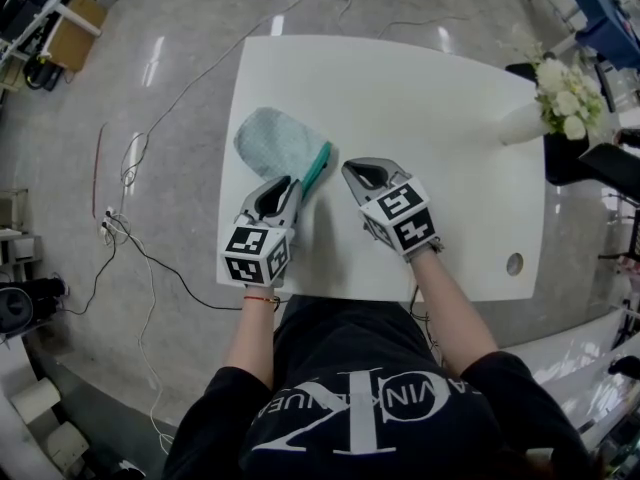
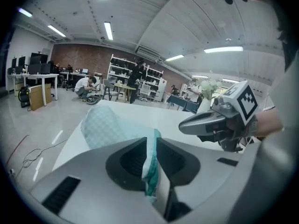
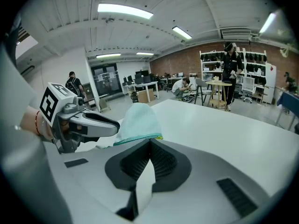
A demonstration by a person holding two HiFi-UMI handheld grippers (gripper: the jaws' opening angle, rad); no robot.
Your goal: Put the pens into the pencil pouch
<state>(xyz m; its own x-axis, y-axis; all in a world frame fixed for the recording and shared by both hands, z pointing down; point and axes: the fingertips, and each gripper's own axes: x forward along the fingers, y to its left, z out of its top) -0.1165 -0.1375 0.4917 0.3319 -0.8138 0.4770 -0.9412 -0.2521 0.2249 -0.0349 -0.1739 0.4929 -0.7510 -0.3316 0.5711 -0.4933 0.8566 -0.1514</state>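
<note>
Pale mint checked fabric pouch [image 1: 275, 143] with teal zip edge lies on white table [image 1: 450, 208], mouth toward person. Left gripper [image 1: 291, 182]: jaws narrowly apart, pinching pouch's teal rim. Right gripper [image 1: 350, 168]: jaws fully together, empty, just beside pouch mouth.

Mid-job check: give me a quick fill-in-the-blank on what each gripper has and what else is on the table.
1. The left gripper is shut on the zip edge of the ___.
2. The right gripper is shut with ___ between its jaws.
3. Seen from the head view, a vase of white flowers stands at the far ___ corner of the table.
Missing words: pencil pouch; nothing; right.
</note>
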